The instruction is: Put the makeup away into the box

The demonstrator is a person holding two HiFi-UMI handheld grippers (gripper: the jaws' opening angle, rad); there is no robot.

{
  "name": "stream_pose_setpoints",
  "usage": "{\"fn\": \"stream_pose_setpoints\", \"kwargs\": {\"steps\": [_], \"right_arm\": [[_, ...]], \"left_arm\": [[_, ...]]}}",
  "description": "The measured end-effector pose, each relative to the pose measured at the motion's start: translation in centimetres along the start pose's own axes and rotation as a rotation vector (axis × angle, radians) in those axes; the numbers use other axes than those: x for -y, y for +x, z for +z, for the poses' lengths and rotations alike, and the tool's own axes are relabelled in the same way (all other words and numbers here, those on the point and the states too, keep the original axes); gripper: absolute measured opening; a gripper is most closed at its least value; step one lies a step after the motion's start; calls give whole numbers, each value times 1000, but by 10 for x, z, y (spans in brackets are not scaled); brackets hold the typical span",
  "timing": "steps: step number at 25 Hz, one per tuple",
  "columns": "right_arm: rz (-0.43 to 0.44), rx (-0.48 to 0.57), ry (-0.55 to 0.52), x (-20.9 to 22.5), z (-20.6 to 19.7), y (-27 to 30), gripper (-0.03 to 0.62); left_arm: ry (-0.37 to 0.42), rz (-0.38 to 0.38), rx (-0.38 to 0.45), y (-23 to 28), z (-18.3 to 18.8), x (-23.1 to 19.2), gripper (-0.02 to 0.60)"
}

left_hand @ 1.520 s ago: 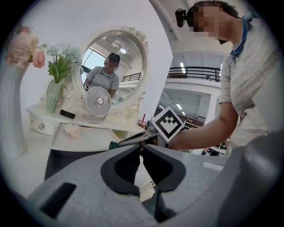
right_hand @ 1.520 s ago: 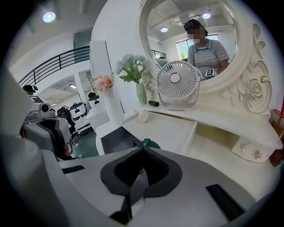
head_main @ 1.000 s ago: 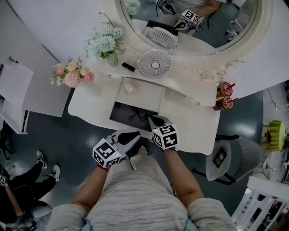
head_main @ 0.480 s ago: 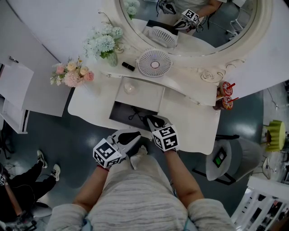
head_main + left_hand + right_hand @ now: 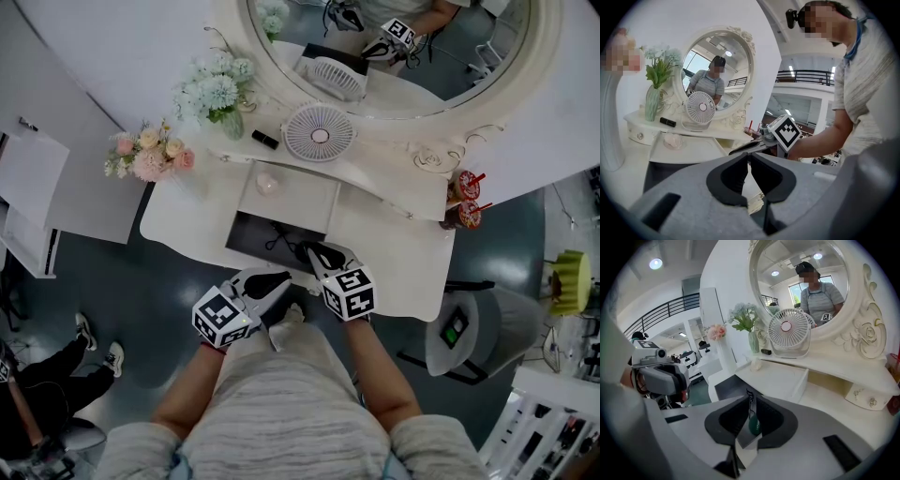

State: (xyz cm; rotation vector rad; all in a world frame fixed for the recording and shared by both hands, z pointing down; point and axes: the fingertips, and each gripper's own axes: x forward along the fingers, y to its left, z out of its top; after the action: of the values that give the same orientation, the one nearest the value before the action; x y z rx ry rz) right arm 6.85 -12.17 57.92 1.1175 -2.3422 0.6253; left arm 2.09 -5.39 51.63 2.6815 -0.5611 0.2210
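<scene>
Green-tipped item (image 5: 753,425), maybe makeup, in right gripper (image 5: 750,401) (hidden overhead).

Bright, even indoor light; ceiling spotlights (image 5: 656,263) glare; fisheye edges dark, warped; foreground soft.

The white desk (image 5: 398,258) holds a round fan (image 5: 320,132), pale flowers (image 5: 217,92), pink flowers (image 5: 150,155) and a small black tube (image 5: 265,139).

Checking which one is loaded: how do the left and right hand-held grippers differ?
The left hand-held gripper has its jaws together on nothing; the right hand-held gripper is shut on a thin dark item with a green end. The left hangs short of the white dressing table; the right reaches the open dark drawer. Both carry black-and-white marker cubes.
</scene>
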Motion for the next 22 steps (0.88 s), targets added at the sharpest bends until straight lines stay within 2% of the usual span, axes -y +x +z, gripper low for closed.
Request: {"fn": "stream_pose_setpoints", "kwargs": {"steps": [22], "right_arm": [[31, 193, 3, -22, 31, -74, 9]], "left_arm": [[36, -8, 2, 5, 14, 7, 15]]}}
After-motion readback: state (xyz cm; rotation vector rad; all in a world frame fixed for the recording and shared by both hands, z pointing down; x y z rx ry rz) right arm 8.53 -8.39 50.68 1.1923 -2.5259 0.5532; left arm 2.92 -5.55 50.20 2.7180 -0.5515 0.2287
